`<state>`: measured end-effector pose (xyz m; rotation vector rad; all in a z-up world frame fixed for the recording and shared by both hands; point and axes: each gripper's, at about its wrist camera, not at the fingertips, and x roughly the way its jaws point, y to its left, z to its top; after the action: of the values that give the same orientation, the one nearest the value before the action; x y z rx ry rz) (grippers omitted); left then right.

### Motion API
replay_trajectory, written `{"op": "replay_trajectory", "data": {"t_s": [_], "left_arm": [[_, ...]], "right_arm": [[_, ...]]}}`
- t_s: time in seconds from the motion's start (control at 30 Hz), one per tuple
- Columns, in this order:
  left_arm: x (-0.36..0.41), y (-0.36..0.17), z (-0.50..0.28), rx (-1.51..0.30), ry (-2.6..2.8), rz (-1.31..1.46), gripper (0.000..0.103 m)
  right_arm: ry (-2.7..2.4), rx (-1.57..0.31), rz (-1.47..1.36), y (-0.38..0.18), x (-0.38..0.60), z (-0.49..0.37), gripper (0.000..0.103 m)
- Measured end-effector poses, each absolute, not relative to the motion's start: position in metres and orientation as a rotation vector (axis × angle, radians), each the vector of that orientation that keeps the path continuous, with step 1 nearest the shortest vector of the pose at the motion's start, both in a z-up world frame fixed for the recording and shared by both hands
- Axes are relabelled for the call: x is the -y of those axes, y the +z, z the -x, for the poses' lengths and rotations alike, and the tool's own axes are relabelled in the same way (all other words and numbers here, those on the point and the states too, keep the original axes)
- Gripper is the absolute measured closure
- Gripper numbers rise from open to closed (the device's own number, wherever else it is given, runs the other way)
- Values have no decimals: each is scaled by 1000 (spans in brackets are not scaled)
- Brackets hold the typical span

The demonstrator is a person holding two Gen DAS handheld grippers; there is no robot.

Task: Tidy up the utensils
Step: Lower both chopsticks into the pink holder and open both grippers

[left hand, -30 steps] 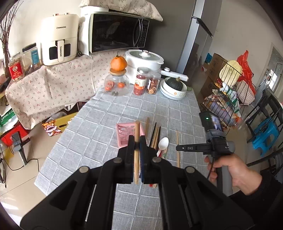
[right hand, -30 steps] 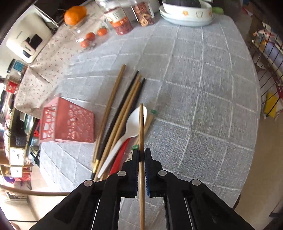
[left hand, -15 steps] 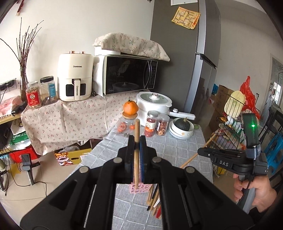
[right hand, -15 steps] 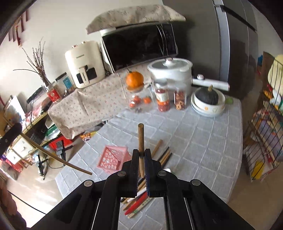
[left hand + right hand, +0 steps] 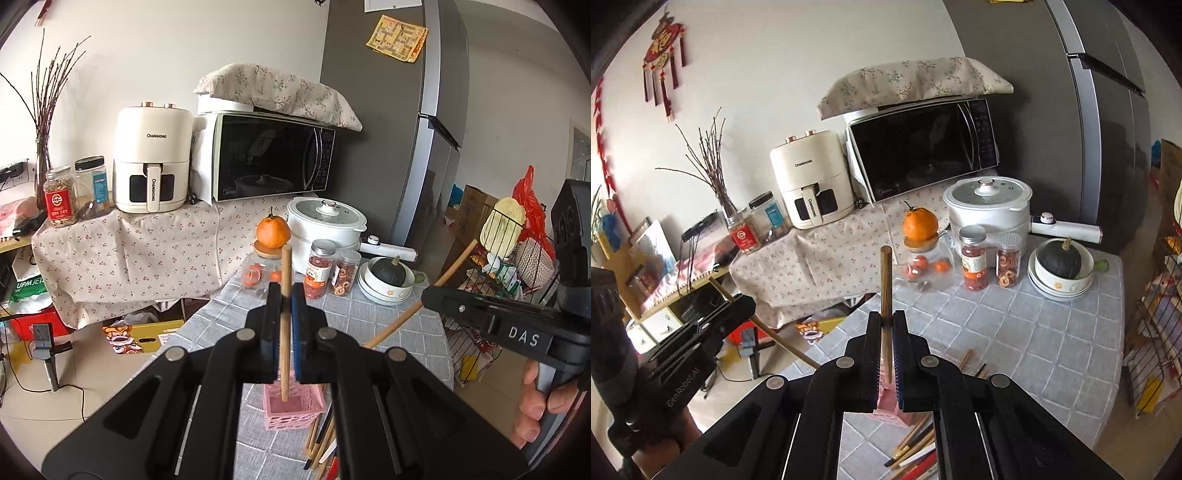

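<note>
Your left hand-held gripper is pinching a light wooden chopstick upright; its lower tip is hanging over the pink basket just beyond the fingers. Your right hand-held gripper is pinching a darker chopstick, its black body hiding most of that basket. The loose utensils beneath on the surface are showing only partly.

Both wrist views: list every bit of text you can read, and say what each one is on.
"CHANGHONG": front of the white air fryer, and again on its handle.
"DAS": side of the right gripper.
"GenRobot.AI": side of the left gripper.
"UPMJET", cut off: green and white bag under the side table.
Jar labels, yellow fridge sheet, microwave badge: too small or blurred to read.
</note>
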<state>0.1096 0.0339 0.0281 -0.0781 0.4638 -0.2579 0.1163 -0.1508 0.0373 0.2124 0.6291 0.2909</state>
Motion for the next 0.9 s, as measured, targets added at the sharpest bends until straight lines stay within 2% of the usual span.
{"op": "replay_trajectory", "data": {"t_s": [0.4, 0.67, 0.9], "left_arm": [[-15, -16, -164, -688, -244, 24, 97], [-12, -31, -184, -787, -242, 53, 97], [-12, -32, -189, -764, -228, 99, 94]], "right_arm": [[298, -896, -294, -43, 148, -184, 97], [299, -950, -319, -62, 149, -201, 97], [318, -931, -339, -61, 153, -202, 94]]}}
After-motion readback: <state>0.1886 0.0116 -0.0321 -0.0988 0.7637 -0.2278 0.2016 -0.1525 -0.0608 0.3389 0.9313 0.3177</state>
